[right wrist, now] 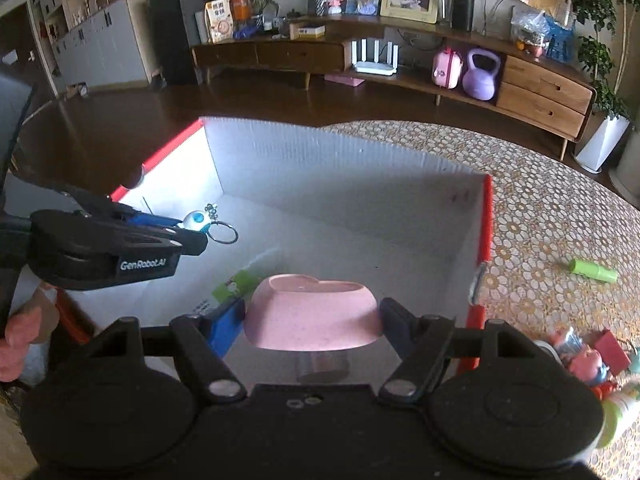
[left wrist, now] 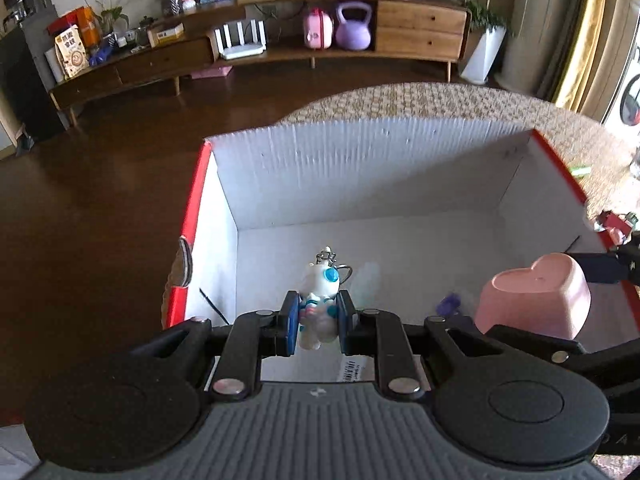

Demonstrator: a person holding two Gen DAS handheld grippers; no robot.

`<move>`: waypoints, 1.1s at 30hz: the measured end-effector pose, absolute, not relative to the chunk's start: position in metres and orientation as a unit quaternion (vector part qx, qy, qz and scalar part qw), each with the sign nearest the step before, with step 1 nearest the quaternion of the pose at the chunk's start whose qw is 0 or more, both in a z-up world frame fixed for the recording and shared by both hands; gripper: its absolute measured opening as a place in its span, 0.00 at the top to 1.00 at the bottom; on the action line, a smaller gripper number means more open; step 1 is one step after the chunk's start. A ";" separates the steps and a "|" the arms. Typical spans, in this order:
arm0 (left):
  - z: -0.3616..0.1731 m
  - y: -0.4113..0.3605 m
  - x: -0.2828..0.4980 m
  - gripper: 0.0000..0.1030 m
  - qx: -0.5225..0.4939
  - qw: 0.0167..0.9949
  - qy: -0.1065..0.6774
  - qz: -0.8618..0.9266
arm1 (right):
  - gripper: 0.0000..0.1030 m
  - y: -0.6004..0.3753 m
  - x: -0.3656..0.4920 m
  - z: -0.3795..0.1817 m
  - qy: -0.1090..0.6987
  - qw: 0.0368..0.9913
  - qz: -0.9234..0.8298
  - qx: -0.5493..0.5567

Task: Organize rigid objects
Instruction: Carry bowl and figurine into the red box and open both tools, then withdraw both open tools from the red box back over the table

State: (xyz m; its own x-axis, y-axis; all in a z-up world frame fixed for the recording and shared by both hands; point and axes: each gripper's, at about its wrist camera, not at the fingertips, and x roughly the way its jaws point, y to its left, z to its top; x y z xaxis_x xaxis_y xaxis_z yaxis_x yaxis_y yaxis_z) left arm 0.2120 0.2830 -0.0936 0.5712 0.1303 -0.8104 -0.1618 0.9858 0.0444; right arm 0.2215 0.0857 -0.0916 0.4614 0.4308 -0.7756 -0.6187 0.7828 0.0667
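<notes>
My left gripper (left wrist: 318,322) pinches the keychain figure (left wrist: 320,304) over the box (left wrist: 360,168); my right gripper (right wrist: 312,320) clamps the pink heart dish (right wrist: 314,308) above its floor. Lower both, release apart, clear of the walls.

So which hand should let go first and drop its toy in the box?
Probably the left. Its gripper pinches a small keychain toy above bare box floor. The right gripper holds the bulkier pink heart bowl over items already lying inside.
</notes>
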 end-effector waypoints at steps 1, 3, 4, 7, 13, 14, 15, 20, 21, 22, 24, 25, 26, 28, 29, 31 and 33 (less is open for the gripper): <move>-0.096 0.284 0.215 0.82 -0.015 0.884 0.460 0.082 | 0.29 0.088 0.223 -0.092 0.419 0.846 0.310 -0.116; -0.100 0.283 0.219 0.82 -0.014 0.879 0.469 0.081 | 0.29 0.090 0.225 -0.095 0.420 0.845 0.306 -0.125; -0.102 0.284 0.221 0.82 -0.013 0.876 0.475 0.080 | 0.29 0.093 0.226 -0.095 0.420 0.844 0.306 -0.130; -0.107 0.285 0.225 0.82 -0.017 0.867 0.491 0.080 | 0.29 0.095 0.224 -0.098 0.420 0.843 0.306 -0.138; -0.114 0.286 0.230 0.82 -0.022 0.853 0.514 0.083 | 0.29 0.103 0.223 -0.102 0.427 0.837 0.308 -0.147; -0.115 0.287 0.231 0.82 -0.022 0.852 0.517 0.081 | 0.29 0.104 0.223 -0.103 0.428 0.837 0.307 -0.148; -0.116 0.286 0.231 0.82 -0.023 0.849 0.522 0.079 | 0.29 0.103 0.222 -0.103 0.428 0.836 0.308 -0.150; -0.119 0.285 0.229 0.82 -0.028 0.842 0.533 0.077 | 0.29 0.105 0.222 -0.103 0.431 0.834 0.311 -0.149; -0.118 0.284 0.228 0.82 -0.026 0.842 0.533 0.079 | 0.29 0.105 0.221 -0.102 0.431 0.834 0.310 -0.148; -0.119 0.284 0.227 0.82 -0.025 0.842 0.533 0.080 | 0.29 0.105 0.221 -0.102 0.429 0.835 0.310 -0.148; -0.119 0.282 0.224 0.81 -0.025 0.843 0.531 0.082 | 0.28 0.104 0.219 -0.100 0.426 0.837 0.309 -0.148; -0.118 0.281 0.223 0.81 -0.023 0.844 0.529 0.084 | 0.28 0.103 0.217 -0.100 0.425 0.838 0.308 -0.147; -0.116 0.280 0.221 0.81 -0.021 0.845 0.528 0.086 | 0.26 0.102 0.216 -0.099 0.425 0.839 0.308 -0.145; -0.112 0.280 0.220 0.81 -0.016 0.848 0.521 0.089 | 0.26 0.098 0.214 -0.098 0.424 0.840 0.307 -0.143; -0.110 0.278 0.218 0.81 -0.013 0.851 0.517 0.090 | 0.26 0.096 0.213 -0.096 0.423 0.841 0.306 -0.142; -0.105 0.274 0.214 0.81 -0.011 0.853 0.514 0.088 | 0.26 0.090 0.215 -0.093 0.423 0.843 0.304 -0.137; -0.101 0.270 0.211 0.80 -0.012 0.855 0.510 0.087 | 0.26 0.084 0.214 -0.087 0.420 0.845 0.307 -0.128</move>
State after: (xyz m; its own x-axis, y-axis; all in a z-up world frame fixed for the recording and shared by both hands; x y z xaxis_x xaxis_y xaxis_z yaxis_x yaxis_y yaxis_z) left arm 0.2113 0.2701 -0.1006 0.4639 0.1356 -0.8755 -0.1609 0.9847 0.0673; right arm 0.2139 0.0841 -0.0869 0.4595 0.4103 -0.7877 -0.6253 0.7793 0.0411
